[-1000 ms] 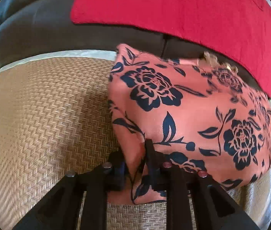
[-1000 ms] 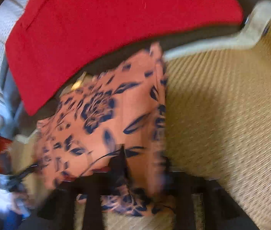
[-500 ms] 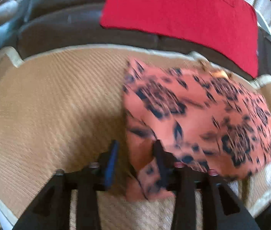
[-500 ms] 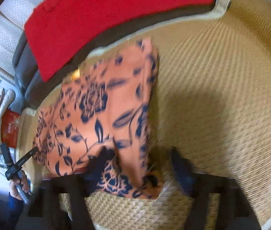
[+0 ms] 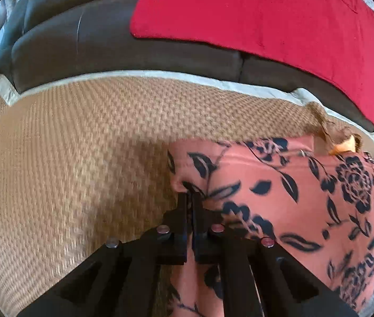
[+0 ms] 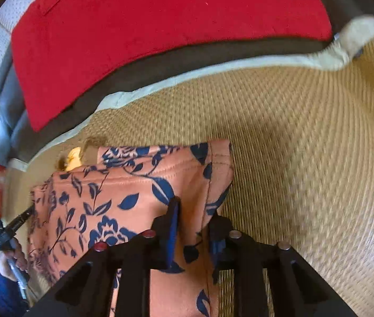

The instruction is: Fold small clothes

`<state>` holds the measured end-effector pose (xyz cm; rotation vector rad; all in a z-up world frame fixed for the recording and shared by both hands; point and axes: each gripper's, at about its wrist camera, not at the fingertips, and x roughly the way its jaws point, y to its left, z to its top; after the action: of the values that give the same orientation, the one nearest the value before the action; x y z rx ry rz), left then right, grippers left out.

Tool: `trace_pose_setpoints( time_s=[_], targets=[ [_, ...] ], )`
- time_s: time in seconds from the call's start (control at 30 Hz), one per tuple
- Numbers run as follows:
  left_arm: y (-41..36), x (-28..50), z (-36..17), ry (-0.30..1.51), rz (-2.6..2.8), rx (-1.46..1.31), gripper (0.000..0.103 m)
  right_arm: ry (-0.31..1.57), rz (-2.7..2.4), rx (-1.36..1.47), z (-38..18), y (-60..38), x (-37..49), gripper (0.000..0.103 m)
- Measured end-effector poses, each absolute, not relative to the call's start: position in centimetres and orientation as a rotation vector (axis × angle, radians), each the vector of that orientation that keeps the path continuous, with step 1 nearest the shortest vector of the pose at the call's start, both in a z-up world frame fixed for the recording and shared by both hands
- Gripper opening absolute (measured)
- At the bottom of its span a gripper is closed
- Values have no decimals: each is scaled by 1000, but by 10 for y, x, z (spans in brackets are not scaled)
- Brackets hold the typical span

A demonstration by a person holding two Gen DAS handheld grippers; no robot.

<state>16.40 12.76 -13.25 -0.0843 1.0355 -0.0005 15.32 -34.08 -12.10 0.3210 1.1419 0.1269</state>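
Lighting, as I read it from both wrist feeds: bright daylight, warm in tone, strongest on the red cushion (image 5: 266, 21), which is close to oversaturated. Shadow: a soft dark patch on the woven mat (image 5: 68, 158) just left of the floral garment (image 5: 292, 198) in the left view; a similar one right of the garment in the right view. Blur: mat weave smeared at right in the right view; garment print soft in the left view. Distortion: heavy fisheye curving, black vignette at all corners. Tongs bodies render near-black, little detail.

Both low, share garment (image 5: 305, 206) (blurry)
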Motion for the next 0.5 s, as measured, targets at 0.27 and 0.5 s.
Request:
trace_pose_setpoints(
  time_s=[0.27,0.5],
  targets=[
    [142,163,-120,996,59,-120,14,1078,44,392,-118,-361,144,26],
    [133,67,-87,886,65,-2,56,937,193,580,-73,-351,28,89]
  ],
)
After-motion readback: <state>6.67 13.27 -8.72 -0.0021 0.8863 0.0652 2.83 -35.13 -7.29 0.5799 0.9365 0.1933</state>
